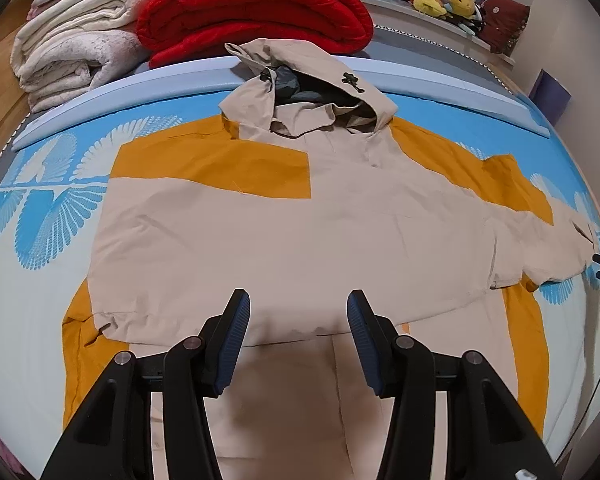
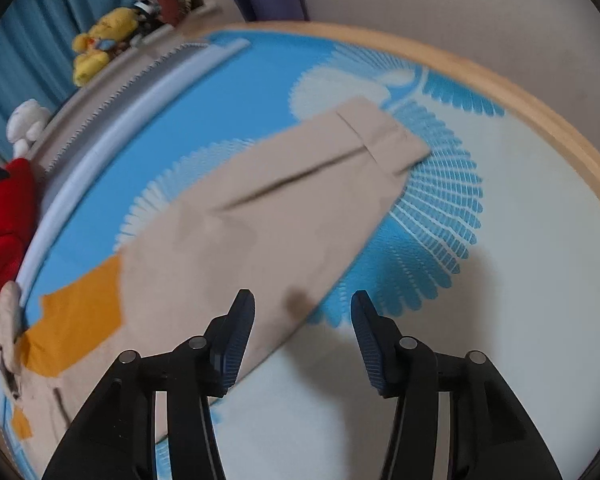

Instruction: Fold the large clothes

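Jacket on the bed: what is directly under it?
The jacket lies flat on a blue and white sheet with a feather-like print, which shows around its edges and beside the sleeve. Whatever lies beneath the jacket's body is covered and cannot be seen.

Left gripper point(image 1: 299, 312): black linkage arms; silver pivot screws; blue ribbed pads; right gripper point(image 2: 303, 312) identical.

Jacket point(image 1: 260, 232) flat on bed point(image 1: 52, 320)
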`<state>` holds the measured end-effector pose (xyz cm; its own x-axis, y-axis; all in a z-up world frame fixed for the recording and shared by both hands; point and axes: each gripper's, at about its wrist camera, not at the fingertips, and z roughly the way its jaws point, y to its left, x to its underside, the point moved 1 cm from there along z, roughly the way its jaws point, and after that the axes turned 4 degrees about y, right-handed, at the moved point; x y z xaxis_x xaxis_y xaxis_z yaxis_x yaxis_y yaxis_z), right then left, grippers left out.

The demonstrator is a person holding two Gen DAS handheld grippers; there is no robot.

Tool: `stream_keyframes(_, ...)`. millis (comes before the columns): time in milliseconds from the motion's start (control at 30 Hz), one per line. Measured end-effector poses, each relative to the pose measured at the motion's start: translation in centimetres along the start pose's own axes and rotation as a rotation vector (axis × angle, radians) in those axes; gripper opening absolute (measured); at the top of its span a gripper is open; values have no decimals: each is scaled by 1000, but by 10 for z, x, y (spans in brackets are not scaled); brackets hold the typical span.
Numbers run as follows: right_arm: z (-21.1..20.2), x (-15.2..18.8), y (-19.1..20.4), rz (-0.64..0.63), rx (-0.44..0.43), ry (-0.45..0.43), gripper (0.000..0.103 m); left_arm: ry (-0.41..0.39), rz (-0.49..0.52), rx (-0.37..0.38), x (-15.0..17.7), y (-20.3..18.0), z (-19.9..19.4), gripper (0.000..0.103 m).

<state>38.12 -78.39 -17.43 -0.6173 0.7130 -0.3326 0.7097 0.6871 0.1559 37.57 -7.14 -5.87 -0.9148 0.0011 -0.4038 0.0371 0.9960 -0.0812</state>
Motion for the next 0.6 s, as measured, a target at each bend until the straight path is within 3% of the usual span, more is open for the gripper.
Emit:
stream_keyframes(233,43,-11,-24,152,-71,72,51,11,-4,-7,0,-2,5,47)
stream_keyframes(367,47,-15,-31,256,-109,23,51,3,10,-1,1,-5,2,47)
stream_keyframes(400,47,-16,-33,280,-114,15,45,-1,9,-2,1,-4,1,47)
stream_keyframes(433,48,-17,-34,310,-111,3,21,-3,5,-1,1,-3,0,47)
stream_keyframes(467,50,-18,-34,326,-107,8,10,-5,0,0,1,-1,-1,47)
stream_keyframes(600,35,-27,-14,272,-70,-35,3,-16,-17,7,0,7,-10,47)
